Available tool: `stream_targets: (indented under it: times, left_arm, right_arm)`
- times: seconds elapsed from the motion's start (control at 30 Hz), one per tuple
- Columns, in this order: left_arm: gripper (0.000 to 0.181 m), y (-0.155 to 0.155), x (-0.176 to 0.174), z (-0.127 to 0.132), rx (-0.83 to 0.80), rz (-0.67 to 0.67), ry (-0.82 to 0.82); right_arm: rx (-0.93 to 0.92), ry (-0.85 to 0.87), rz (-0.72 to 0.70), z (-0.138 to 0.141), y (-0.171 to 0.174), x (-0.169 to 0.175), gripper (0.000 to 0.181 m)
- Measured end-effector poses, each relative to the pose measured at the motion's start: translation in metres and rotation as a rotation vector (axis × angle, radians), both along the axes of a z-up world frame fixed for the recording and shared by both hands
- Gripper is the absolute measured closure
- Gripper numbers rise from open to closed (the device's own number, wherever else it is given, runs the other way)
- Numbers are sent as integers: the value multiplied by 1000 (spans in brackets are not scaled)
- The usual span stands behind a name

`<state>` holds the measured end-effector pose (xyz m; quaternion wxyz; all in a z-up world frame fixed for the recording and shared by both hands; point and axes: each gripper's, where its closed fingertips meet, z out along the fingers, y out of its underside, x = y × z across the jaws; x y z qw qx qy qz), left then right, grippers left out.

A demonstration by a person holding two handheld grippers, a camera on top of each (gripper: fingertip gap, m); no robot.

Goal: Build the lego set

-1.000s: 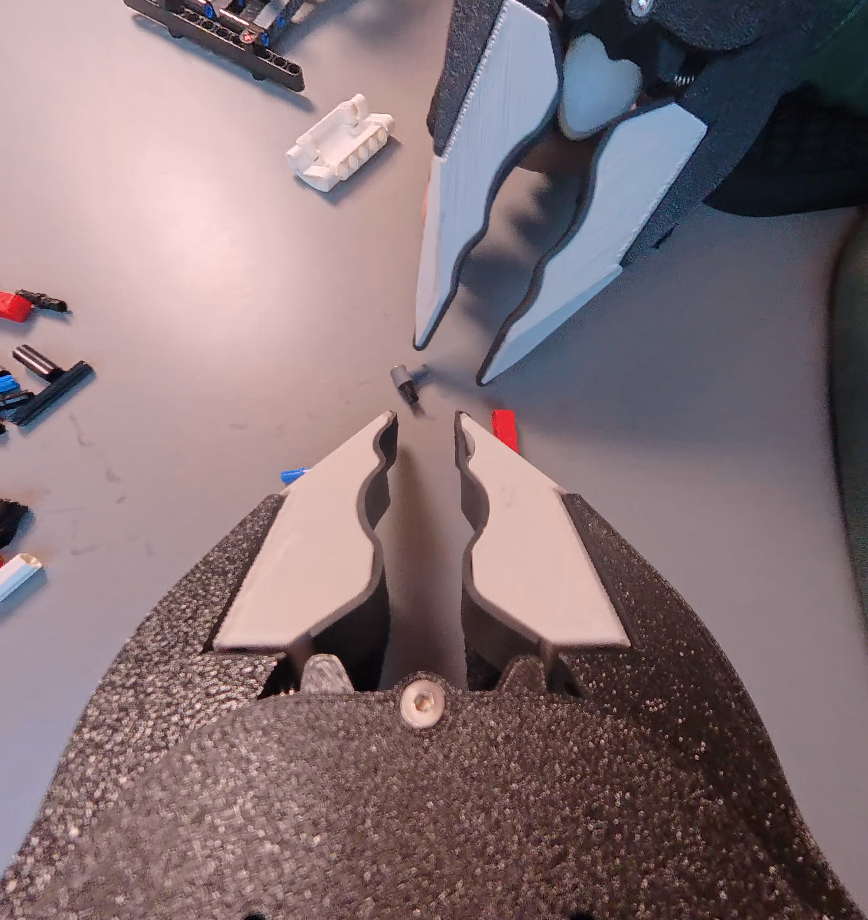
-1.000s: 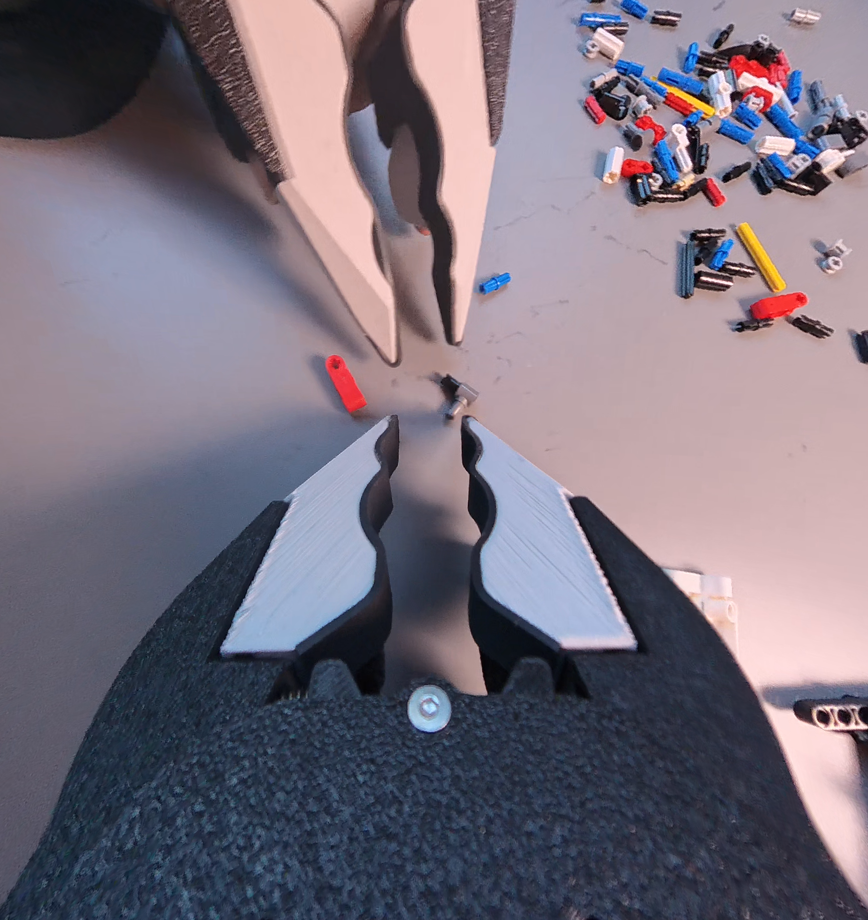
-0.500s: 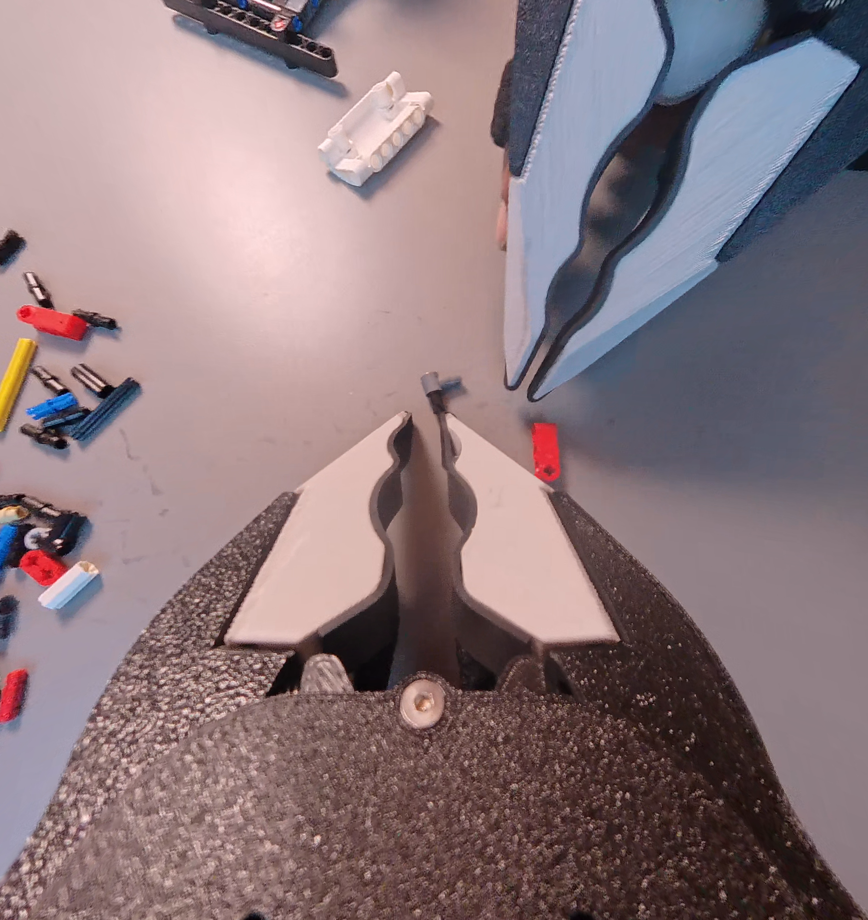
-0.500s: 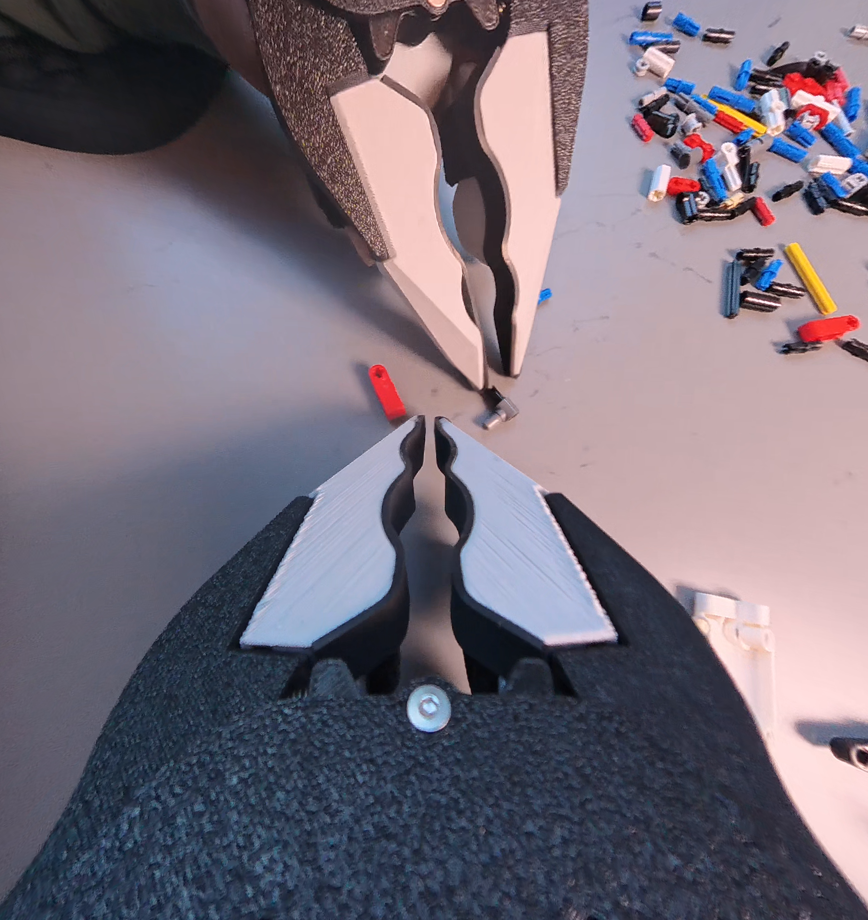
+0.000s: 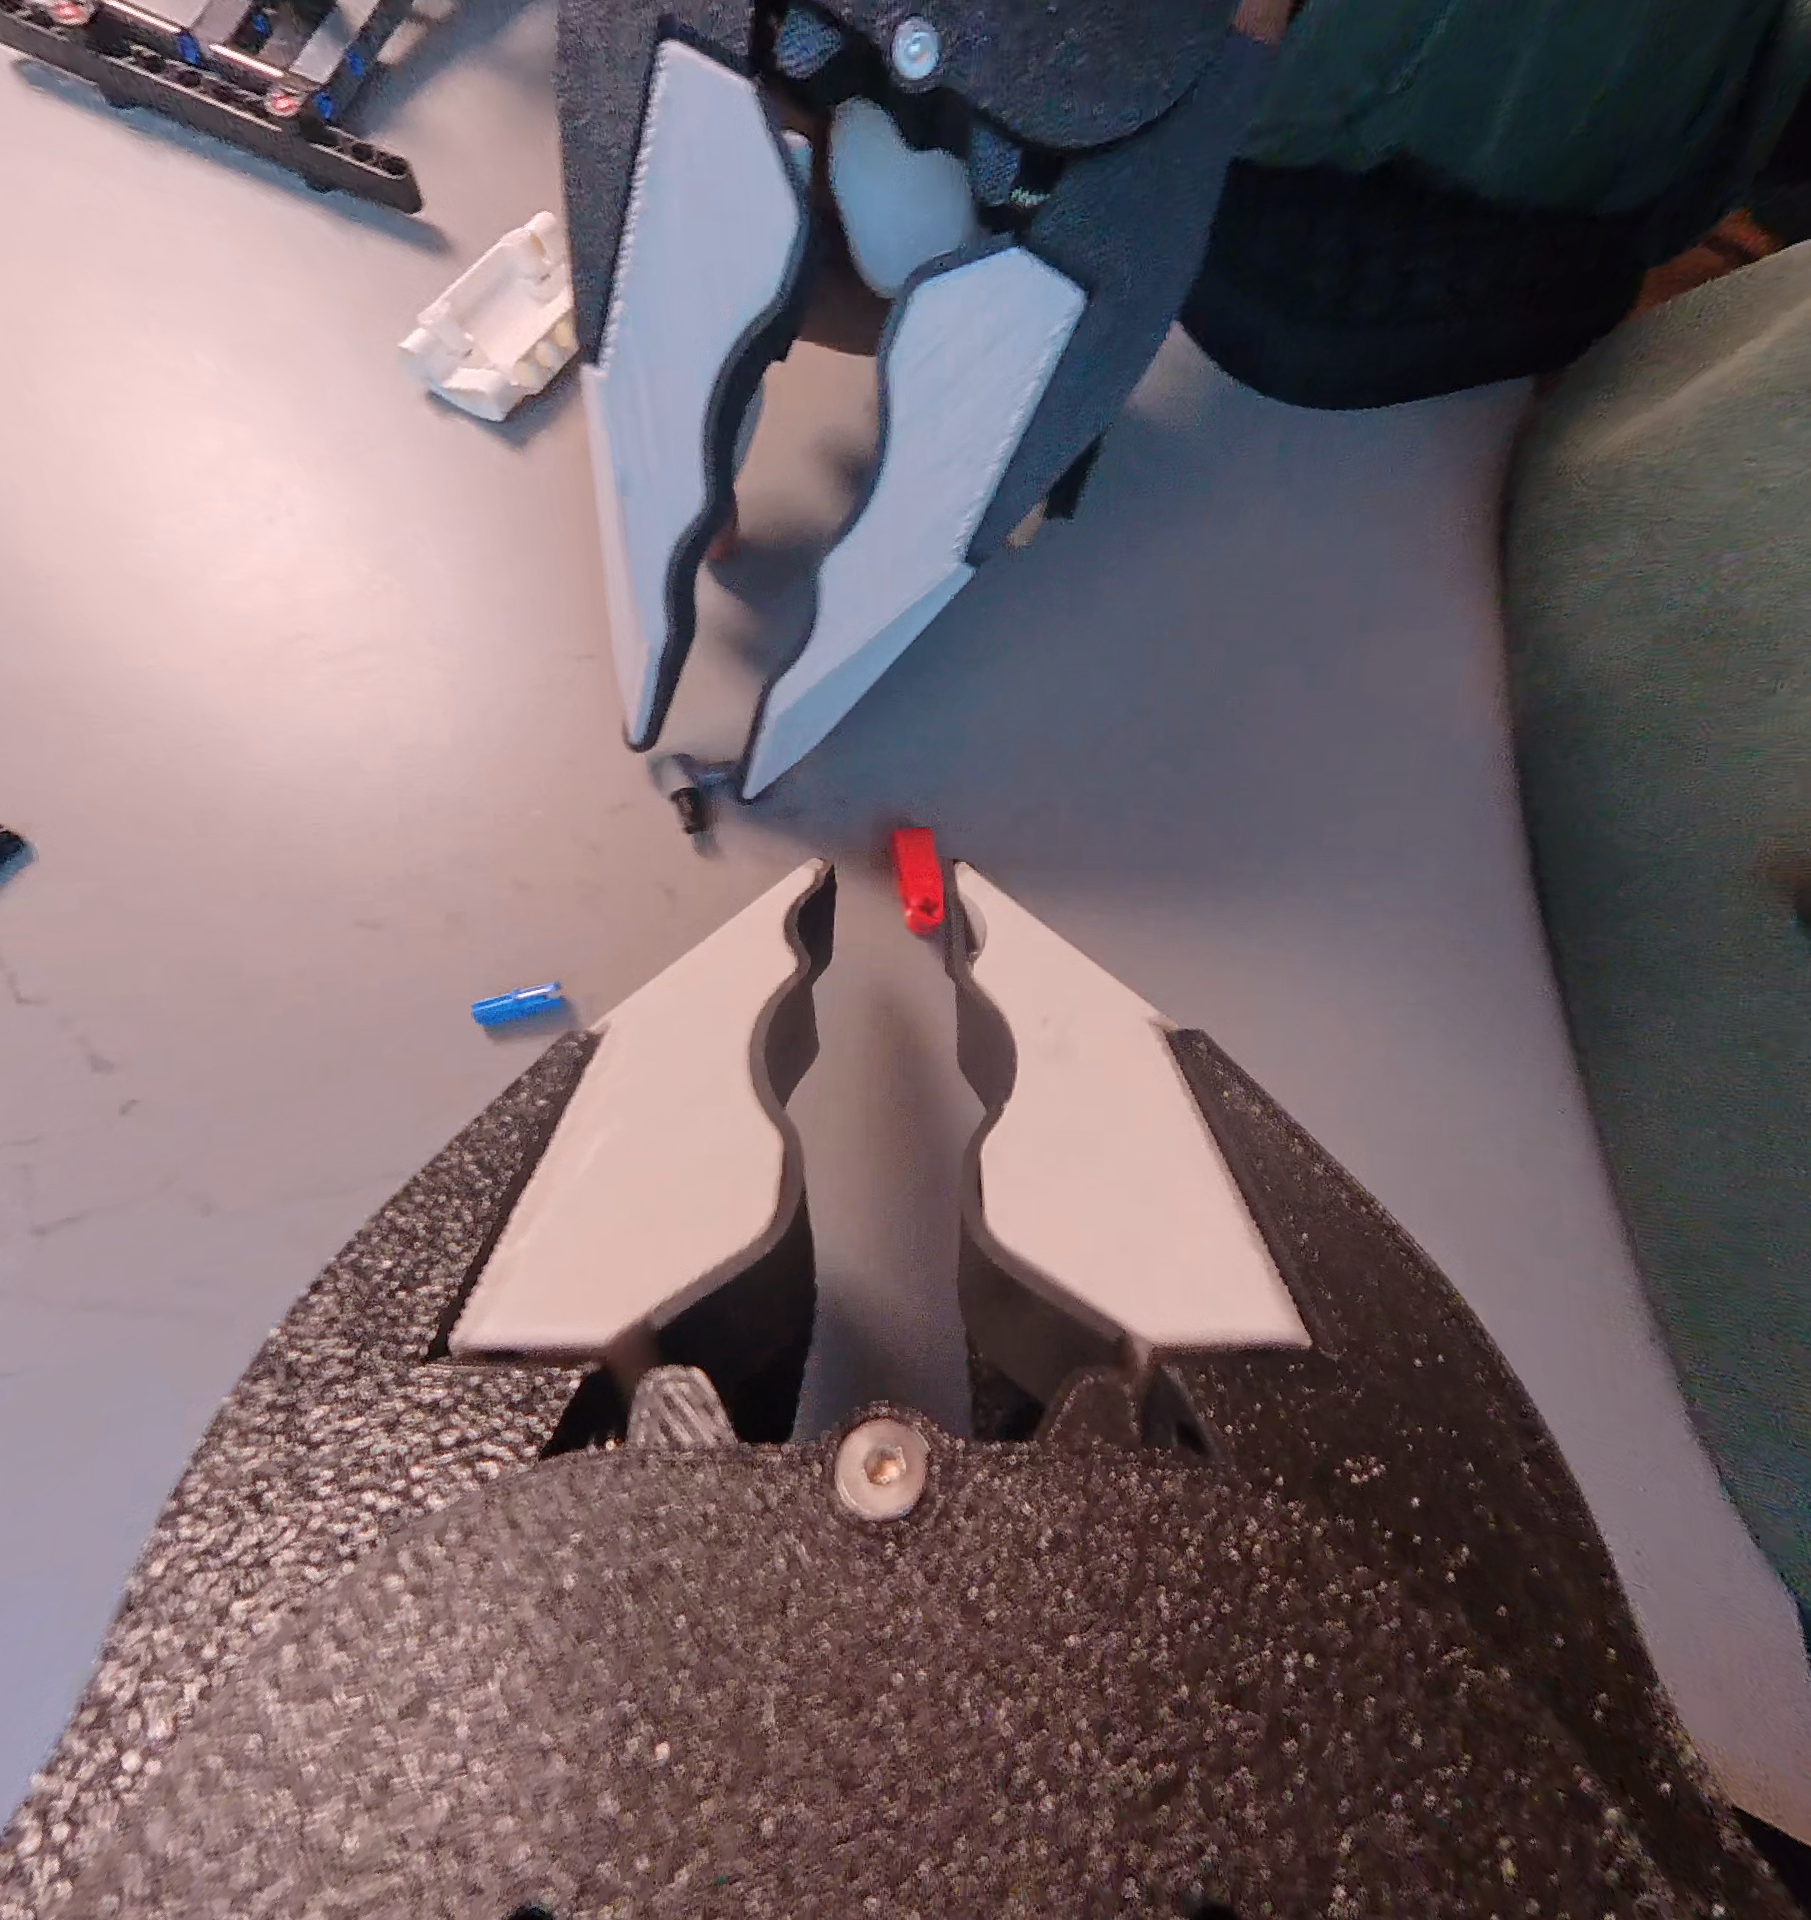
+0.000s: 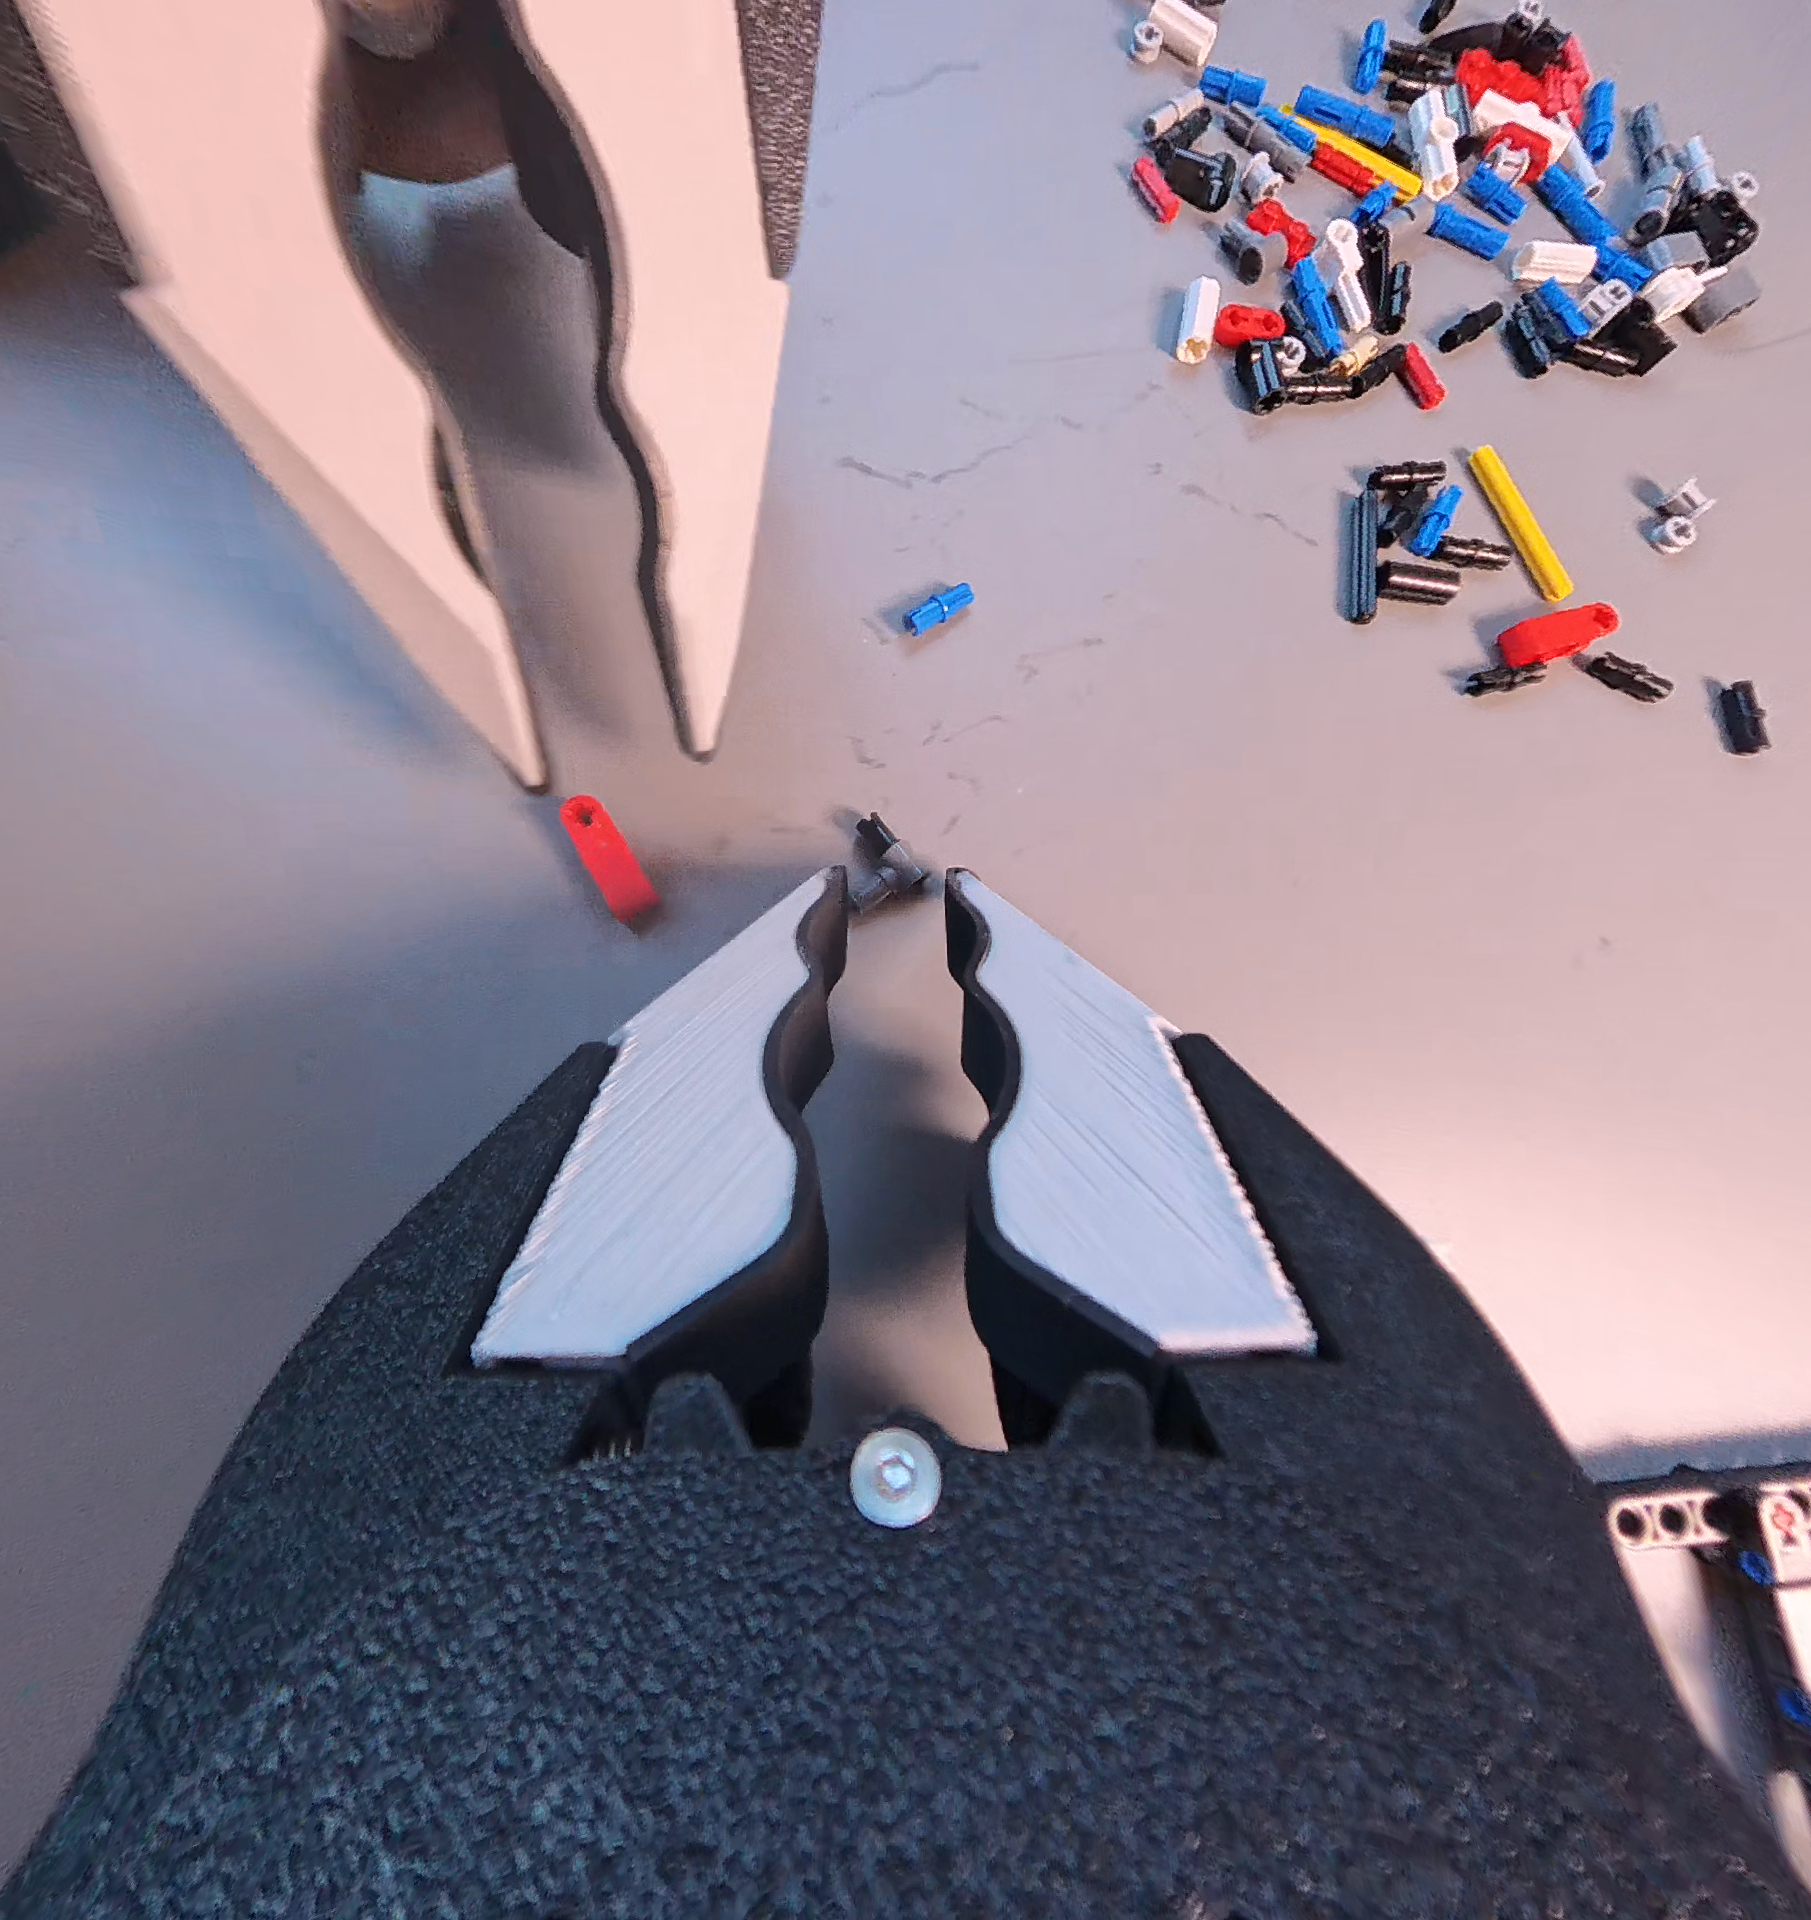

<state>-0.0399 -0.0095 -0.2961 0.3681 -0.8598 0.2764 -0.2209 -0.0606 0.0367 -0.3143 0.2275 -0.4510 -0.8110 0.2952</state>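
A small grey-and-black pin piece (image 6: 885,868) lies on the grey table just in front of my right gripper (image 6: 893,876), which is open, with the piece at the gap between its tips. A short red piece (image 5: 916,894) lies on the table between the tips of my left gripper (image 5: 890,873), close to its right finger; the gripper is open and does not grip it. In the left wrist view the right gripper (image 5: 701,767) points down from above at the pin piece (image 5: 693,795). In the right wrist view the left gripper (image 6: 615,764) hangs over the red piece (image 6: 607,857).
A blue pin (image 6: 937,608) lies alone nearby. A pile of loose pieces (image 6: 1452,208) sits at the far right. A white piece (image 5: 496,332) and a black beam assembly (image 5: 205,94) lie beyond. A green cushioned edge (image 5: 1711,727) borders the table.
Both grippers were nearly shut half a second ago and are now open. The left gripper moved from the pin piece over to the red piece. The right gripper now faces the pin piece.
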Motion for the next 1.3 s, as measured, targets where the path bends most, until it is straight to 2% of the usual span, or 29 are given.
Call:
stream_targets:
  times: [0.07,0.2,0.3,0.47,0.5,0.6,0.7,0.8,0.9,1.07,1.3]
  left_arm:
    - [159,-4,7,1,-14,-32,-16]
    - [157,-5,14,-12,-28,-52,73]
    - [171,-5,15,-19,-26,-58,129]
    - [174,-4,15,-17,-20,-54,111]
    - [174,-2,15,-13,-11,-45,74]
    - [174,8,11,13,58,16,-91]
    - [174,19,-2,50,148,113,-332]
    - [174,23,-12,85,217,163,-589]
    - [174,22,-11,106,240,146,-784]
    - [174,21,3,111,263,104,-806]
    - [174,18,8,115,280,83,-818]
  right_arm:
    - [12,-8,14,0,-2,-1,166]
    - [15,-10,20,-1,-2,1,167]
    - [4,-21,31,-1,-5,5,167]
    - [2,-22,41,-1,-10,11,167]
    - [3,-17,41,-1,-10,12,166]
    - [-42,19,37,8,-7,12,150]
    - [-184,180,89,47,-13,12,140]
    - [-336,357,112,93,-17,12,144]
    - [-474,441,94,117,-19,12,152]
    - [-640,424,124,128,-32,16,156]
    - [-693,421,117,131,-31,17,163]
